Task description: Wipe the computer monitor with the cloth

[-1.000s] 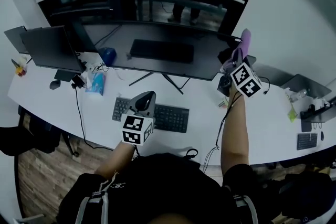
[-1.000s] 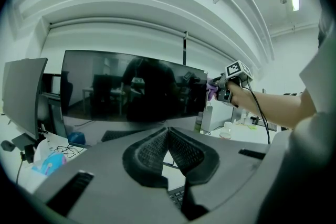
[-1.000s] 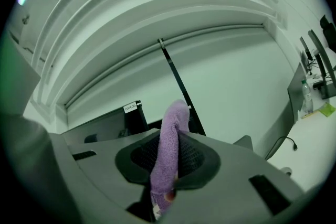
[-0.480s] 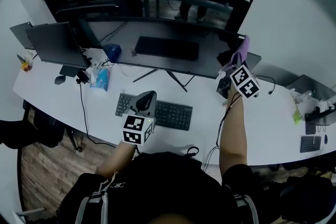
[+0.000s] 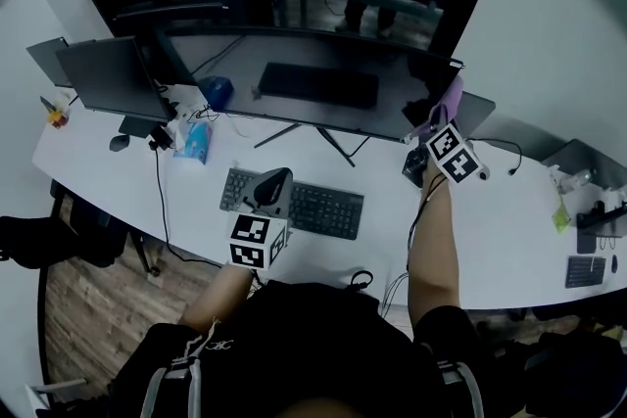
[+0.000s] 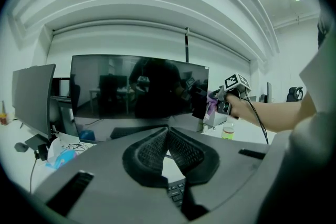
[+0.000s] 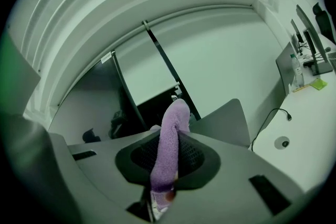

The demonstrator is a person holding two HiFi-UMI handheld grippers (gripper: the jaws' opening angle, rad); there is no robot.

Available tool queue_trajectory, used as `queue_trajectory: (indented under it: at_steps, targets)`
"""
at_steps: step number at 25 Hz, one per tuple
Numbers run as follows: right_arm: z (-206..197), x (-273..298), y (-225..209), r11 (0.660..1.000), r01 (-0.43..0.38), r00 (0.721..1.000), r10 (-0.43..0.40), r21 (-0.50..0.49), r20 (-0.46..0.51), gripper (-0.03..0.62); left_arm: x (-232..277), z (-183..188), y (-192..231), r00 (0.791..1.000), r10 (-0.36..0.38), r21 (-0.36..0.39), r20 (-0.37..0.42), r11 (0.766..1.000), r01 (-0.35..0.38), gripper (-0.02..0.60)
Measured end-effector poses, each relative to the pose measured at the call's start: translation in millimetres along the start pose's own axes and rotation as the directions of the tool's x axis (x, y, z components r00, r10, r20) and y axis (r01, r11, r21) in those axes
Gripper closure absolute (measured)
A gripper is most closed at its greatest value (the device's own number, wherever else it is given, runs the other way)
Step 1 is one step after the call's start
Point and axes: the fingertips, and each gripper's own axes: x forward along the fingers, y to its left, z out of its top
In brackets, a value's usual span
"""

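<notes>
The wide dark computer monitor (image 5: 294,64) stands at the back of the white desk (image 5: 490,240). My right gripper (image 5: 439,117) is shut on a purple cloth (image 5: 448,98) and holds it against the monitor's right edge. In the right gripper view the cloth (image 7: 169,147) stands up between the closed jaws. The left gripper view shows the monitor (image 6: 136,86) ahead and the cloth (image 6: 211,105) at its right side. My left gripper (image 5: 272,189) hovers over the black keyboard (image 5: 294,203), shut with nothing in it; its tips (image 6: 167,131) meet.
A second, smaller monitor (image 5: 103,73) stands at the left with a mouse (image 5: 119,143) and a blue packet (image 5: 194,142) near it. Cables (image 5: 162,210) hang over the desk's front edge. Another keyboard (image 5: 586,271) and small items lie at the far right.
The head view has shifted slightly, so the desk sits a little lower and to the right. My right gripper with the cloth has come down a little along the monitor's right edge. The left gripper stays put.
</notes>
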Motion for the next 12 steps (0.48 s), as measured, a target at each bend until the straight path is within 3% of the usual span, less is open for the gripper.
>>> queue_trajectory:
  at_steps: [7,12]
  targets:
    - [-23.9,3.9,-16.6,0.999,0.029,0.999,-0.030,-0.032,-0.035,0.519,-1.5,-6.1,-7.4,0.999,0.025,0.004,-0.021,1.000,-0.025,0.569]
    - [-44.2,8.0,-25.8,0.992,0.066,0.996,-0.073,-0.108,-0.058,0.519,-2.6,-9.7,-11.9,0.998,0.049,-0.004,-0.028,0.999,-0.049,0.569]
